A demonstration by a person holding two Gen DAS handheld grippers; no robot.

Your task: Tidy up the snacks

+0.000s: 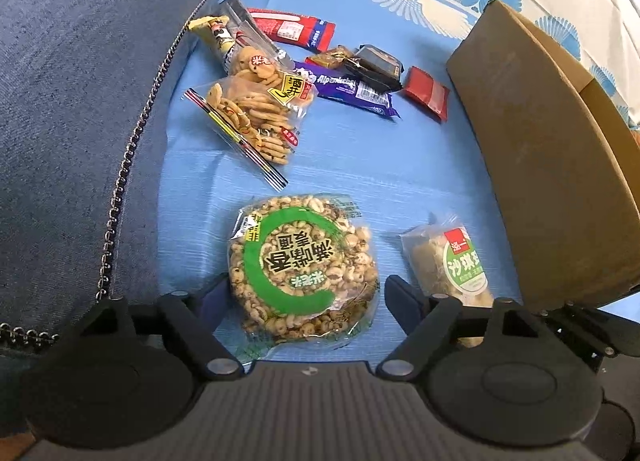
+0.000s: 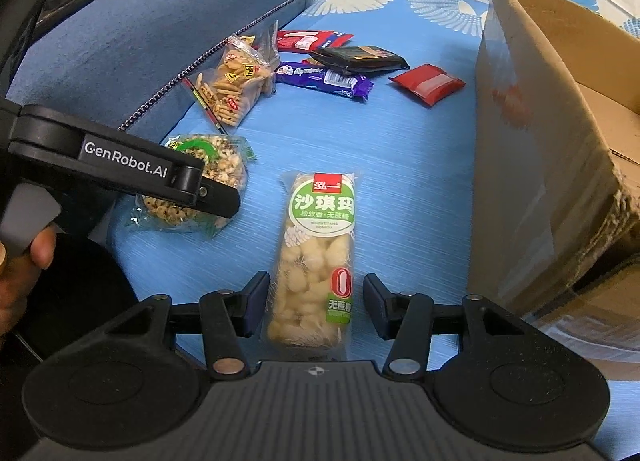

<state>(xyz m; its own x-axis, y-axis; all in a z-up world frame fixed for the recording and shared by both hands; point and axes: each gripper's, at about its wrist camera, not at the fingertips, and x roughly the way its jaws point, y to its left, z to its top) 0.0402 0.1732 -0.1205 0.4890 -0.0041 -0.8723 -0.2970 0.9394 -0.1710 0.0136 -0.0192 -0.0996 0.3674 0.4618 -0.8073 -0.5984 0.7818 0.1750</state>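
My left gripper (image 1: 306,301) is open, its fingers on either side of a round puffed-rice cake pack with a green ring label (image 1: 302,267), which lies on the blue seat; the pack also shows in the right wrist view (image 2: 208,165), under the left gripper's body (image 2: 132,169). My right gripper (image 2: 314,301) is open around the near end of a long sachima bar pack (image 2: 316,257), also lying flat; the bar shows in the left wrist view (image 1: 452,265). An open cardboard box (image 2: 540,165) stands on the right; it also shows in the left wrist view (image 1: 540,149).
Further back lie a clear bag of biscuit sticks (image 1: 252,117), a purple Alpenliebe bar (image 1: 348,91), a dark pack (image 1: 374,67), a red square sachet (image 1: 426,93) and a red wrapper (image 1: 292,29). A dark blue sofa arm (image 1: 80,101) rises along the left.
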